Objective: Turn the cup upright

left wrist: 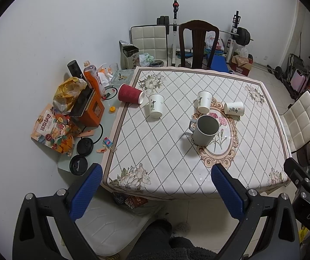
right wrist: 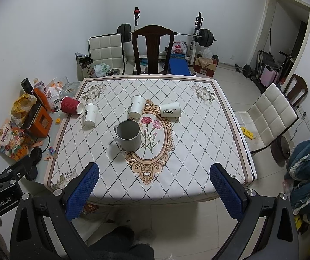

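A grey mug [left wrist: 204, 131] [right wrist: 129, 137] stands upright with its mouth up near the middle of the table. Three white paper cups lie on their sides: one at the left [left wrist: 156, 105] [right wrist: 90, 114], one behind the mug [left wrist: 204, 101] [right wrist: 136, 107], one to the right [left wrist: 234, 108] [right wrist: 170, 109]. A red ribbed cup [left wrist: 130, 93] [right wrist: 71, 105] lies on its side at the table's left edge. My left gripper [left wrist: 157, 190] and right gripper [right wrist: 155, 189] are open and empty, held back over the table's near edge.
The table [left wrist: 176, 162] has a patterned cloth. A side surface at its left holds a snack bag [left wrist: 51, 130], an orange box [left wrist: 90, 112], a bottle [left wrist: 92, 78] and black lids [left wrist: 78, 164]. A dark chair [left wrist: 198, 43] stands behind, a white chair [right wrist: 270, 114] at the right.
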